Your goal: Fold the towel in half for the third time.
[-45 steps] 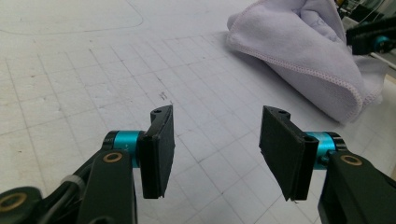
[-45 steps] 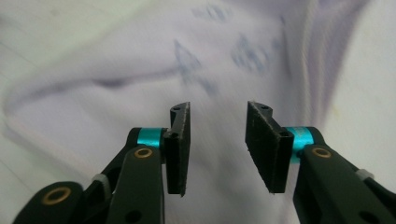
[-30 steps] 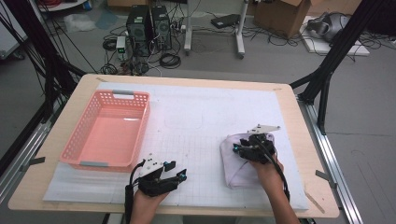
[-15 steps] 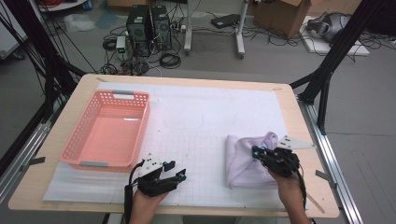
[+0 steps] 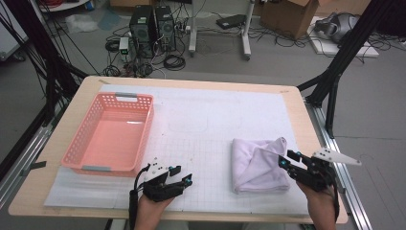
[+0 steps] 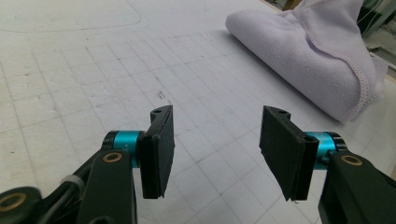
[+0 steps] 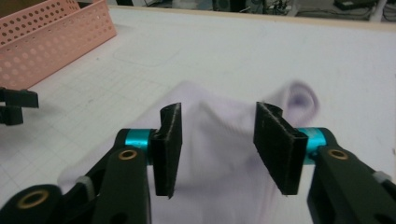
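Pale wooden desk [image 5: 287, 96] covered by a white gridded mat [image 5: 215, 124] with no readable writing. Near its right front lies a folded lilac towel [image 5: 256, 165]. Just right of it, the right hand-held gripper [image 5: 287, 160] points left, jaws just opened, gripping nothing. At front left, the left hand-held gripper [image 5: 184, 175] rests half open, empty, beside a pink basket [image 5: 86, 163].

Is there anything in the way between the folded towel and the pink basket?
Nothing visible is. The towel lies on the white mat near the right tool, whose jaws have just opened with nothing clamped. The pink basket sits across the mat to the left, and the gridded stretch between them looks bare.
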